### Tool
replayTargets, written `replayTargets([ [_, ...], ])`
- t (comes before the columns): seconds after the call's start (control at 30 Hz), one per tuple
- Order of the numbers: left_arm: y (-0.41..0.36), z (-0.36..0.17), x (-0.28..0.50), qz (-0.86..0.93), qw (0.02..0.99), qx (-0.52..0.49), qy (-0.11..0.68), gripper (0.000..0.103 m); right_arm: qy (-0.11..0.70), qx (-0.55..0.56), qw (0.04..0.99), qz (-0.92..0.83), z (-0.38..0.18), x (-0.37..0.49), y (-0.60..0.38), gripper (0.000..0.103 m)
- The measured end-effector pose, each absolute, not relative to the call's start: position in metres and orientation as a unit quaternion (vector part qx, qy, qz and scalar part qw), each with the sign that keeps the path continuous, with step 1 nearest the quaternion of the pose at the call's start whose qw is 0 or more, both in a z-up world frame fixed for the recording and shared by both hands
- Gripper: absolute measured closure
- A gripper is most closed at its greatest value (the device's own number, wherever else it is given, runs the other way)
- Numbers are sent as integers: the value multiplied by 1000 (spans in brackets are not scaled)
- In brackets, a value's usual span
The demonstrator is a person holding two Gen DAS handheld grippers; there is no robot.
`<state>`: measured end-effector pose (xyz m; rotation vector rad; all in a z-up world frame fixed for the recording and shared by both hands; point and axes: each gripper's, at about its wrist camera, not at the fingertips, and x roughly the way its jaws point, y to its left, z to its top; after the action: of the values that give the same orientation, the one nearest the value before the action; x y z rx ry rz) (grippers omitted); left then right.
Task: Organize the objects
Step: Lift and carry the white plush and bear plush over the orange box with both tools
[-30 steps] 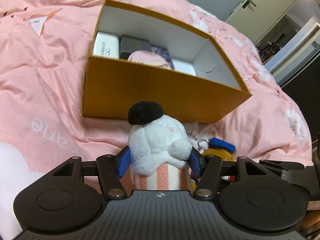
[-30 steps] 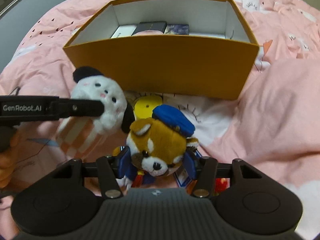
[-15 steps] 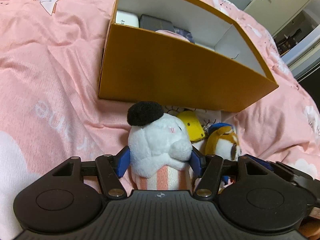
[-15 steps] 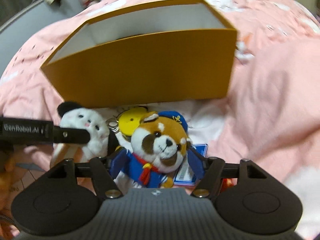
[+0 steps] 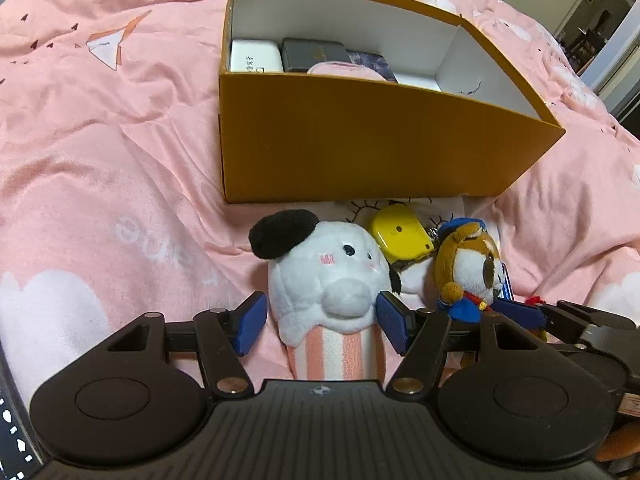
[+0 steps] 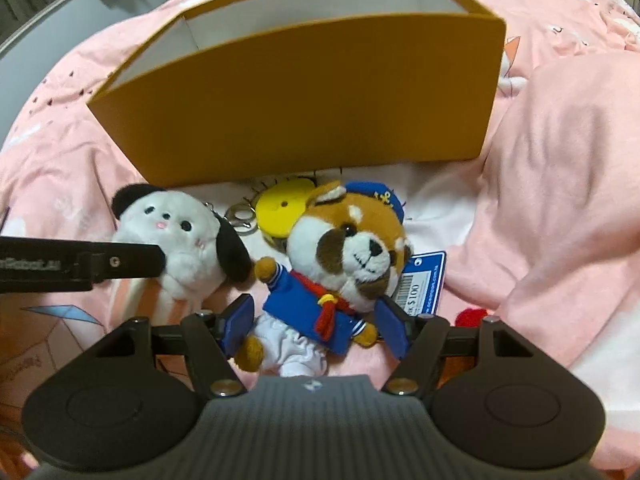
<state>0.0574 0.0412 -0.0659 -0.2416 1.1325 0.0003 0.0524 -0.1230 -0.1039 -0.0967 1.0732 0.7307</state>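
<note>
L hand-held gripper: tilted steeply down, jaws spread wide, have just been opening. White plush sits between the blue pads; slim gap at 9 o'clock, 3 o'clock pad right at the fur, contact unclear. R hand-held gripper: also pitched down, jaws apart, red panda plush between, pads not pressing. L finger shows at 9 o'clock in R view.

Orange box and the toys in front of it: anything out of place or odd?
Nothing damaged or spilled. The orange box sits upright and open with small boxes inside. Still loose on the bedding in front: white plush, red panda plush with its price tag still attached, and a yellow keychain.
</note>
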Motion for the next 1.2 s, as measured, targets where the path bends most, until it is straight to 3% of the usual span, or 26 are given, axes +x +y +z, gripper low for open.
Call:
replayTargets([
  [0.27, 37, -77, 62, -31, 833, -135, 535, 43, 505, -50, 788, 348, -115, 55, -122, 52],
  [0.5, 52, -63, 54, -50, 836, -196, 511, 46, 497, -25, 787, 365, -101, 52, -140, 66],
  [0.87, 53, -5, 48, -137, 832, -275, 463, 47, 425, -45, 814, 394, -28, 58, -164, 68],
  [1.2, 56, 61, 105, -142, 867, -296, 374, 49, 380, -95, 808, 439, 52, 106, -157, 68],
])
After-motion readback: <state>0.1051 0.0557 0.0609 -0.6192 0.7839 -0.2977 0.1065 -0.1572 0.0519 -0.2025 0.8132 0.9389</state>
